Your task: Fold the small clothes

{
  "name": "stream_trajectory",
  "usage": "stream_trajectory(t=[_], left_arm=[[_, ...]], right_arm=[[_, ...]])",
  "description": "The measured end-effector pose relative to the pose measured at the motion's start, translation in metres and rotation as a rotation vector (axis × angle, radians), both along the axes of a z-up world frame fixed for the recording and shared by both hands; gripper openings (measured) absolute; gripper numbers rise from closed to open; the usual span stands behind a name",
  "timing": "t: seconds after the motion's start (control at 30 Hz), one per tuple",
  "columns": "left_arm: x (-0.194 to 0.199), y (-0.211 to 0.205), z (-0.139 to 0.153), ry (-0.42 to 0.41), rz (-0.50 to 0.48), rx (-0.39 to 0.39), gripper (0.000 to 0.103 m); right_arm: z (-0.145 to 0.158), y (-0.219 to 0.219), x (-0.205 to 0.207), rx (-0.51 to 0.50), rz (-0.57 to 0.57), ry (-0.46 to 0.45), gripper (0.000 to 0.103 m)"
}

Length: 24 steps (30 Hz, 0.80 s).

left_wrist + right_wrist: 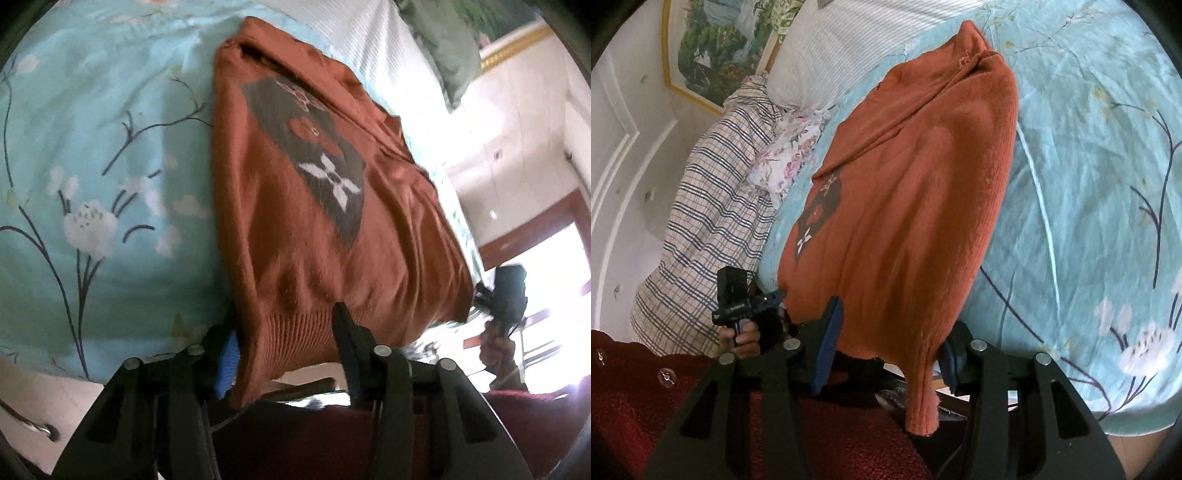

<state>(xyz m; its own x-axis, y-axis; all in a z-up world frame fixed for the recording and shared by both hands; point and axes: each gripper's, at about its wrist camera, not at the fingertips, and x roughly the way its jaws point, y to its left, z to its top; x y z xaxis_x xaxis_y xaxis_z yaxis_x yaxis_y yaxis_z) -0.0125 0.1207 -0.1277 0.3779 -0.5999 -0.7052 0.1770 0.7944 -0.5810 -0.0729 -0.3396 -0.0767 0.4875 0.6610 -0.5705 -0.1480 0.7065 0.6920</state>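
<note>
At the bed's (92, 155) near edge, left gripper (284, 350) and right gripper (890, 350), jaws part-closed, each pinch the sweater's (303, 229) hem, apparently mid-fold; next, carry hem toward collar evenly.

Open bedsheet on one side, bedding piled on the other

We see bare floral bedsheet (92, 155) beside the orange sweater (295, 229), free for a pass; on its other side a plaid quilt (713, 206), floral cloth (786, 162) and striped pillow (827, 48) crowd the headboard end, blocking that way.
</note>
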Motion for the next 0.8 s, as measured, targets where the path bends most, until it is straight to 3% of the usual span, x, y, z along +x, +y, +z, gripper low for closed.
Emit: stream_trajectory(t=[0.07,0.1,0.13,0.17,0.2,0.27,0.47,0.7,0.8], left_arm=[[0.002,-0.004,0.000,-0.013,-0.013,0.012,0.042],[0.002,-0.004,-0.001,-0.013,-0.015,0.010,0.036],[0.004,-0.003,-0.001,-0.010,-0.016,0.008,0.023],[0.005,-0.004,-0.003,-0.008,-0.019,0.012,0.014],[0.005,-0.004,-0.003,-0.008,-0.028,0.020,0.004],[0.000,-0.001,0.001,-0.036,-0.033,0.039,0.005],[-0.010,0.012,0.020,-0.106,0.017,-0.035,0.004],[-0.003,0.019,0.061,-0.207,0.067,-0.124,0.004],[0.014,0.017,0.085,-0.265,0.087,-0.135,0.004]], right_arm=[[-0.001,-0.002,-0.001,-0.009,-0.013,0.003,0.038],[-0.002,-0.004,-0.001,-0.017,-0.029,0.010,0.028],[-0.003,-0.006,-0.002,-0.023,-0.040,0.013,0.022],[-0.004,-0.009,-0.003,-0.033,-0.052,0.020,0.008],[-0.005,-0.012,-0.004,-0.031,-0.063,0.025,0.008],[-0.004,-0.017,-0.007,0.001,-0.071,0.013,0.008],[-0.001,-0.020,-0.007,0.055,-0.068,-0.006,0.008],[0.032,-0.036,0.007,0.177,-0.121,-0.121,0.008],[0.045,-0.039,0.023,0.179,-0.143,-0.157,0.008]])
